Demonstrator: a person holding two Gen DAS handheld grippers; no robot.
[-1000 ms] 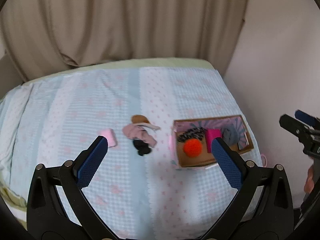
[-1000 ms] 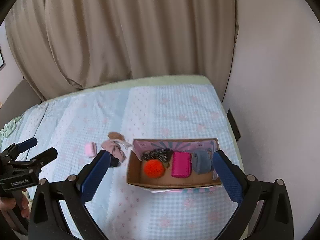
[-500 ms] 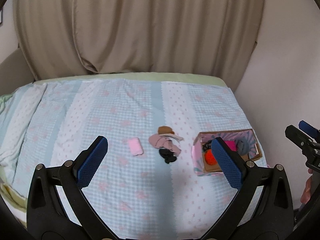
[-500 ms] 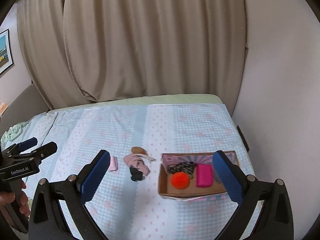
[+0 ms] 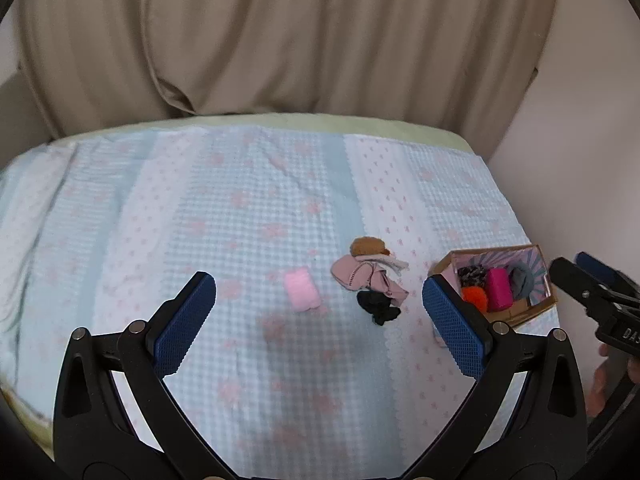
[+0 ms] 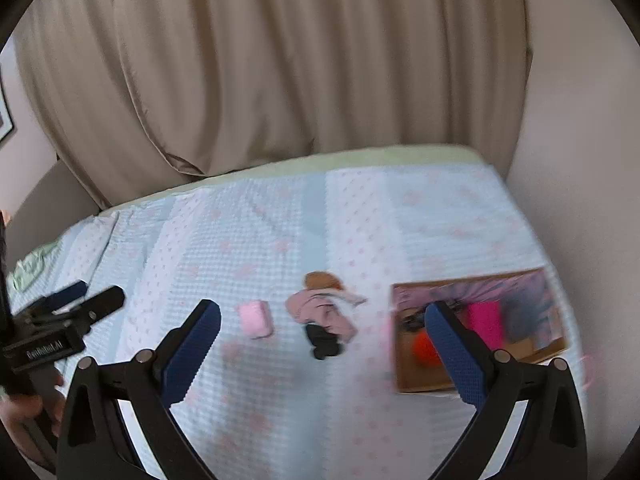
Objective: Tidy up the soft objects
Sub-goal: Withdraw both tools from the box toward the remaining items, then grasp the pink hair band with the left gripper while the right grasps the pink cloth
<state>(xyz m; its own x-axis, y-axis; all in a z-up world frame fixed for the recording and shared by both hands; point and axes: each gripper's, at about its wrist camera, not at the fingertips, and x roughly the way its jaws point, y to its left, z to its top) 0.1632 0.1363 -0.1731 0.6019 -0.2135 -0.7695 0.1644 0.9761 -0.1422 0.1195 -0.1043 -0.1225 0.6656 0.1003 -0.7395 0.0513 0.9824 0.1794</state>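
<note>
— Two grippers are seen over a bed (image 5: 248, 216) covered in a pale blue and white checked spread with pink marks. What is recorded of the largest things?

— A beige curtain (image 5: 280, 40) is hung behind the bed, filling the view toward 12 o'clock. A plain wall (image 5: 580, 160) is seen at 2 o'clock.

— And the box?

— A cardboard box (image 5: 538, 306) is set on the spread at 3 o'clock of the left wrist view, near the bed's edge. Inside it, an orange pompom (image 5: 475, 295), a magenta roll (image 5: 498, 289), a grey cloth (image 5: 520, 278) and a dark patterned piece (image 5: 472, 271) are lodged side by side. In the right wrist view the box (image 6: 416, 376) is blurred.

— The loose items?

— A dusty pink garment (image 5: 360, 274) is crumpled near the centre, with a brown piece (image 5: 368, 246) touching it at its 12 o'clock and a black piece (image 5: 378, 306) touching it at its 5 o'clock. A light pink folded cloth (image 5: 301, 290) is laid apart at the garment's 9 o'clock.

— State of the grippers?

— The left gripper (image 5: 320, 320) is held released, pads spread wide, nothing between them, above the spread. The right gripper (image 6: 322, 354) is likewise spread wide and unloaded; its tips are also seen at 3 o'clock in the left view.
</note>
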